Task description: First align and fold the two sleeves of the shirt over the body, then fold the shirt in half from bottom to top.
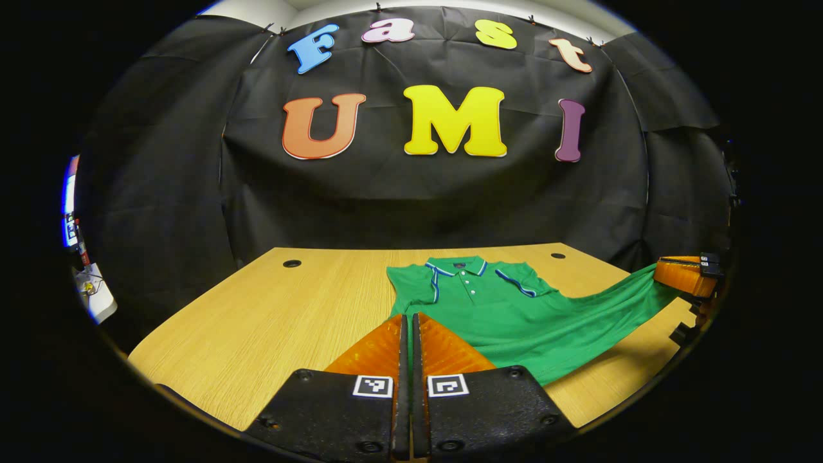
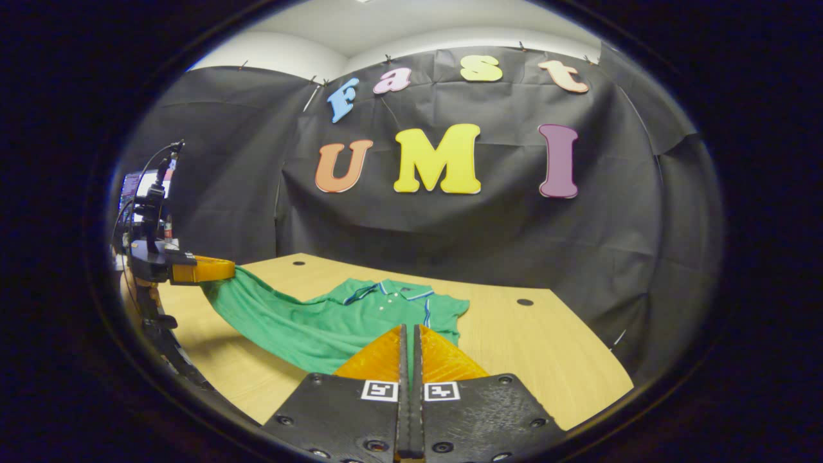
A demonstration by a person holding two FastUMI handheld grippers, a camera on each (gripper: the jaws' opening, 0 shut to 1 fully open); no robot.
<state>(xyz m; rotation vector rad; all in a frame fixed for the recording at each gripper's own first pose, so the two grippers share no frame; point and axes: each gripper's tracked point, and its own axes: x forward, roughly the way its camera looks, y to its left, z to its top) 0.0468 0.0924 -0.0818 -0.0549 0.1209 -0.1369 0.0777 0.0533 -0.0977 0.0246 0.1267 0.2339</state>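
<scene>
A: Starting at the left hand-held gripper (image 1: 411, 321): its fingers are lying together with barely a slit between, and a bottom corner of the green polo shirt (image 1: 514, 308) seems to be pinched in them, though the tips are hiding the exact contact.

B: Same for the right hand-held gripper (image 2: 411, 334), fingers nearly touching at the hem. In the left gripper view it is showing at three o'clock, lifting the cloth clear of the desk (image 1: 270, 308).

A: So the fabric is sagging between both, light and limp, I'd judge. The collar is lying flat toward twelve o'clock, both sleeves apparently folded in.

B: It is drooping easily, so corners are the place to hold. Both hand-held grippers are pointing level, forward toward the collar.
</scene>
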